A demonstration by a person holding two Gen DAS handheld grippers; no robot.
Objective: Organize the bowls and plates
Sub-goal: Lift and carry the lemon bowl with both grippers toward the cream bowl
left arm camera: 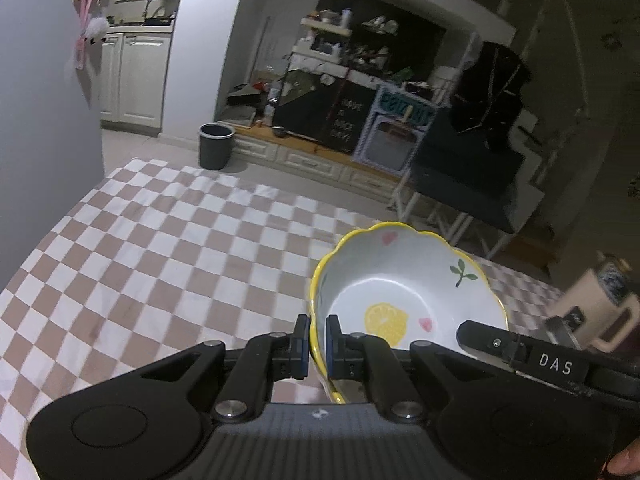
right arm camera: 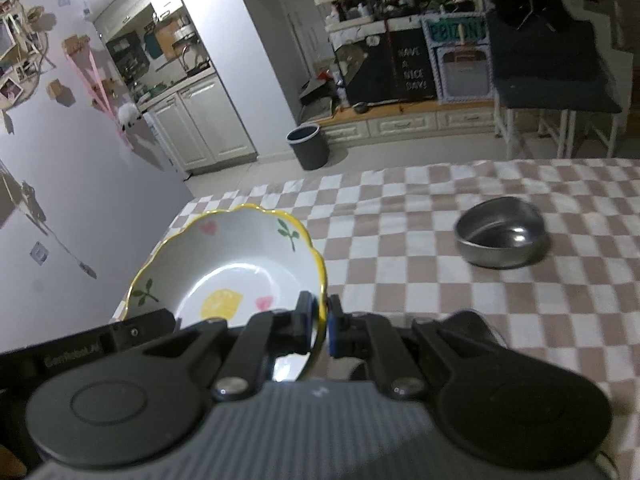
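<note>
Pinching ceramic bowl (left arm camera: 408,288) rim, left tool (left arm camera: 318,346), right tool (right arm camera: 319,330) opposite

A pink-and-white checked cloth (left arm camera: 168,248) covers the tabletop. Beyond its far edge, toward twelve o'clock in the left wrist view, a dark grey waste bin (left arm camera: 216,146) stands on the pale floor, just beside a low wooden bench with white drawers (left arm camera: 304,158). On that bench a black letter board (left arm camera: 346,120) reading "HAVE A NICE DAY" leans upright, with a framed picture with a pale braided border (left arm camera: 394,132) at its three o'clock. Cluttered shelves (left arm camera: 340,40) rise behind them. At ten o'clock, white kitchen cabinets (left arm camera: 134,80) show through a doorway. A dark folding chair (right arm camera: 548,76) stands at one o'clock in the right wrist view.
</note>
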